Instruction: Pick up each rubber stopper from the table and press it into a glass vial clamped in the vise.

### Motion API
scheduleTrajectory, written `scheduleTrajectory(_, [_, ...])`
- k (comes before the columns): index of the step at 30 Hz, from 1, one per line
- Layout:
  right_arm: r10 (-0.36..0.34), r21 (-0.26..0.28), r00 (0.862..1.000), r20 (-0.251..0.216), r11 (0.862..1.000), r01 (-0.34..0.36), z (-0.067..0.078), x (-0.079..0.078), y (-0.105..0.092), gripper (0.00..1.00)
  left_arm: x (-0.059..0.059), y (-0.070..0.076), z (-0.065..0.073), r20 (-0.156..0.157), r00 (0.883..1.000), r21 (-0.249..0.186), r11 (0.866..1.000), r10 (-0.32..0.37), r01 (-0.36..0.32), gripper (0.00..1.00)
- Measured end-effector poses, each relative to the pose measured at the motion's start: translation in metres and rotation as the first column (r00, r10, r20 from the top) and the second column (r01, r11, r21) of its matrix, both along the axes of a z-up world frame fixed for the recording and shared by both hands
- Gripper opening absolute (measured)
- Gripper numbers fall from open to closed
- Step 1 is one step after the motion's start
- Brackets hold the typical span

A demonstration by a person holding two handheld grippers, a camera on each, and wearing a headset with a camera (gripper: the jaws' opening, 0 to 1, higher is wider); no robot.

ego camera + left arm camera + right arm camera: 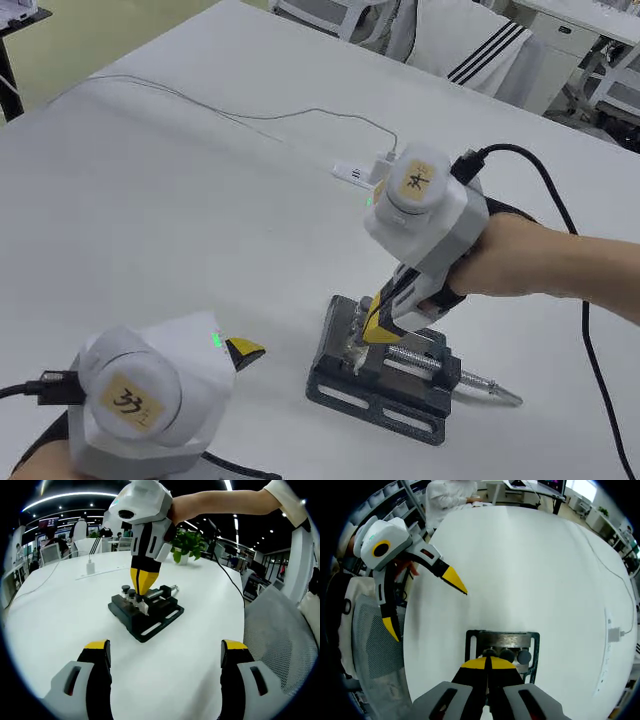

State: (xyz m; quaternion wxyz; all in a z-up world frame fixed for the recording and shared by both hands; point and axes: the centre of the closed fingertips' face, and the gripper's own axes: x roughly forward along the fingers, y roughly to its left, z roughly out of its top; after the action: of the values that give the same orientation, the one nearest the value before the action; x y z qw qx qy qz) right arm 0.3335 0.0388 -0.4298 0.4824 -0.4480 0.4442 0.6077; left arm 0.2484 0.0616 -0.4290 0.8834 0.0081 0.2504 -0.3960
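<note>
Right gripper [372, 328] is nose-down on the vise [378, 388], jaws pinched together, with almost no gap between the yellow fingertips [476, 664]. I can't tell whether a stopper is caught between them; the tips hide that spot. In the right gripper view, three round tops [508, 655] sit in a row between the vise's jaws, just past my tips. The two nearer ones are dark, like stoppers already seated in vials, and the far-right one looks greyer. My tips are at the left end of that row, touching or just above it, I can't say which. Left gripper [165, 645] is spread wide with nothing in it, low over the table [150, 200] and well apart from the vise, pointing at it. The vise stands flat on the white table, with its screw handle [482, 386] sticking out toward the right in the head view. Farther back there's a white cable [200, 106] running to a small white adapter [358, 171]. A mesh chair [280, 625] stands beside the table's edge.
</note>
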Motion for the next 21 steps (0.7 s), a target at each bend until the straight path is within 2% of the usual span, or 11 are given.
scheduleTrajectory(9, [0.023, -0.030, 1.000, -0.008, 0.999, -0.023, -0.0010, -0.0015, 0.0004, 0.00, 0.0017, 0.0005, -0.0007, -0.002, 1.000, -0.003, 1.000, 0.005, -0.005, 0.90])
scheduleTrajectory(12, [0.006, -0.026, 1.000, -0.020, 1.000, -0.006, -0.0010, -0.0004, -0.0005, 0.00, 0.0011, -0.0002, -0.0016, -0.005, 1.000, -0.001, 1.000, 0.003, -0.003, 0.90])
scheduleTrajectory(14, [-0.037, -0.032, 0.998, -0.044, 0.999, 0.036, -0.0012, -0.0001, -0.0006, 0.00, 0.0011, -0.0005, -0.0020, -0.006, 1.000, -0.005, 1.000, 0.006, -0.006, 0.90])
scheduleTrajectory(21, [-0.036, -0.055, 0.998, -0.053, 0.998, 0.033, -0.0016, 0.0001, 0.0004, 0.00, -0.0001, -0.0010, -0.0036, -0.013, 1.000, -0.007, 1.000, 0.009, -0.009, 0.90])
